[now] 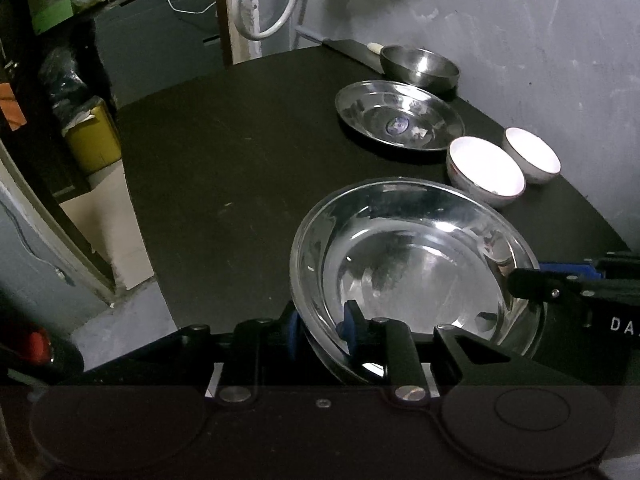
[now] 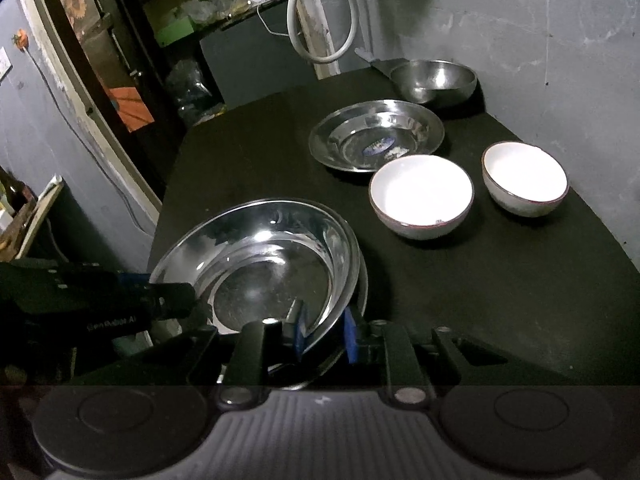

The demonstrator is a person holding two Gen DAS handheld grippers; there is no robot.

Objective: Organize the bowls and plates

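Held plate: the large steel plate [image 1: 416,276] sits between both sets of tongs, tilted, its near rim raised off the dark surface [image 1: 224,184].
Second rim: a second steel rim shows just under the held one on the right-wrist view, so this may be two nested plates; I cannot tell for sure.
Left tongs: the left tongs [image 1: 322,330] straddle the plate's near-left rim, one blue pad [image 1: 352,326] inside and one outside, clamped on the rim with only a narrow gap.
Right tongs: the right tongs [image 2: 324,334] bite the opposite rim the same way, blue pads on either side of the thin edge.
Ahead of the tongs: a smaller steel plate [image 1: 400,120] lies flat beyond the held one, a steel bowl [image 1: 420,66] behind it by the wall.
Ahead and right: two white bowls [image 2: 422,196], the second [image 2: 524,178] just beside the first, stand near the held plate's far rim.
Risk, slip: polished steel and a thin rim give the pads little to bite; an uneven pull by one hand would probably twist the plate out.
Risk, nested piece: if a lower plate is there, it could drop free and clatter.
Risk, collision: swinging the far rim forward could knock the nearer white bowl.
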